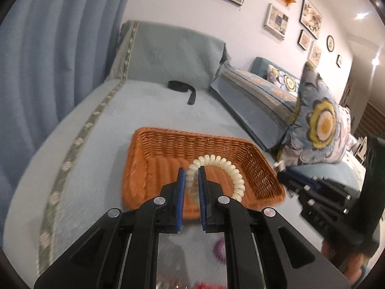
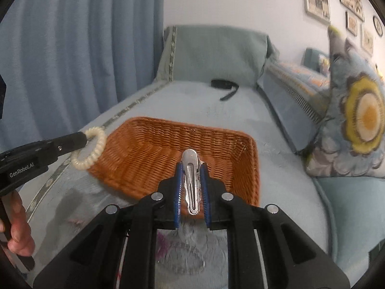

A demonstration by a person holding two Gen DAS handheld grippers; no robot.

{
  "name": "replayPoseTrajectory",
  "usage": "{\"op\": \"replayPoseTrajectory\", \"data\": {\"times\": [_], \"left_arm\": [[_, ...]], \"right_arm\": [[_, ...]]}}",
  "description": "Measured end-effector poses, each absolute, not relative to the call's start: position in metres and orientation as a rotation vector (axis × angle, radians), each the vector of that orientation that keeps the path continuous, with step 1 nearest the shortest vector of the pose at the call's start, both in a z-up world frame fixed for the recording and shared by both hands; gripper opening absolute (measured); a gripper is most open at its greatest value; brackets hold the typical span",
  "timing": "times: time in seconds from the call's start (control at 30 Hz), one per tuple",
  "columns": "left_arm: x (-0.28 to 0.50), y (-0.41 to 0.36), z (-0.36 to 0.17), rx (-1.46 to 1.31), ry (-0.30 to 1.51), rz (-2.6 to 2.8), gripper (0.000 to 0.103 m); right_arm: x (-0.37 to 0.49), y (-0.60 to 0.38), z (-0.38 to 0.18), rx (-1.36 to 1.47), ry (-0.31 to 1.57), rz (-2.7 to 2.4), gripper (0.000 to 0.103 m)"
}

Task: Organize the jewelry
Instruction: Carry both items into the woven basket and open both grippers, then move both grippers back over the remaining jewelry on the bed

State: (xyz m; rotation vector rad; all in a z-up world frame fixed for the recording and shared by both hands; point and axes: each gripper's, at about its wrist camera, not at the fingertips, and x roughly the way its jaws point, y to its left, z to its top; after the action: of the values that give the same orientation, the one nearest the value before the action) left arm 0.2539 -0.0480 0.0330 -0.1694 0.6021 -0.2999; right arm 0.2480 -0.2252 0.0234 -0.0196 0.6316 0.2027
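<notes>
Left gripper (image 1: 195,168): jaws nearly closed on a cream spiral hair tie (image 1: 223,168), which arcs up and to the right of the pads, held above the near part of the basket (image 1: 154,159). In the right wrist view the same tie (image 2: 90,148) hangs at the tip of the left gripper (image 2: 83,138), over the basket's left rim (image 2: 113,139). Right gripper (image 2: 191,168): jaws closed narrowly on a silver hair clip (image 2: 191,180), rounded end pointing forward, held over the basket's near edge. Basket: orange wicker, rectangular, shallow, resting on the pale blue sofa seat (image 1: 149,106); nothing shows inside it. Black strap (image 1: 184,89): lying at the far end of the seat, against the back cushion (image 1: 175,55). Floral pillow (image 1: 317,122): propped at the seat's right edge. Blue curtain (image 1: 57,48): along the left. Framed pictures (image 1: 276,21): on the far wall.
</notes>
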Motion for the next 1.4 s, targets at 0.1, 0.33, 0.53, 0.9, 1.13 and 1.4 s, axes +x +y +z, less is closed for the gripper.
{"op": "replayPoseTrajectory", "data": {"times": [0.1, 0.33, 0.53, 0.9, 1.13, 1.4], "left_arm": [[0.283, -0.062, 0.023, -0.135, 0.633, -0.291, 0.009], [0.323, -0.075, -0.016, -0.057, 0.717, -0.24, 0.009], [0.331, -0.069, -0.03, -0.061, 0.752, -0.253, 0.01], [0.261, -0.048, 0.021, -0.158, 0.59, -0.378, 0.047], [0.191, -0.029, 0.051, -0.176, 0.494, -0.393, 0.051], [0.121, -0.01, 0.034, -0.203, 0.502, -0.382, 0.054]], "right_arm": [[0.286, -0.229, 0.005, 0.035, 0.726, 0.23, 0.012], [0.332, -0.234, -0.024, 0.104, 0.844, 0.234, 0.013], [0.344, -0.239, -0.043, 0.134, 0.892, 0.24, 0.014], [0.303, -0.254, -0.019, 0.17, 0.811, 0.267, 0.032], [0.228, -0.276, 0.01, 0.215, 0.715, 0.305, 0.042], [0.145, -0.281, -0.004, 0.237, 0.682, 0.299, 0.047]]}}
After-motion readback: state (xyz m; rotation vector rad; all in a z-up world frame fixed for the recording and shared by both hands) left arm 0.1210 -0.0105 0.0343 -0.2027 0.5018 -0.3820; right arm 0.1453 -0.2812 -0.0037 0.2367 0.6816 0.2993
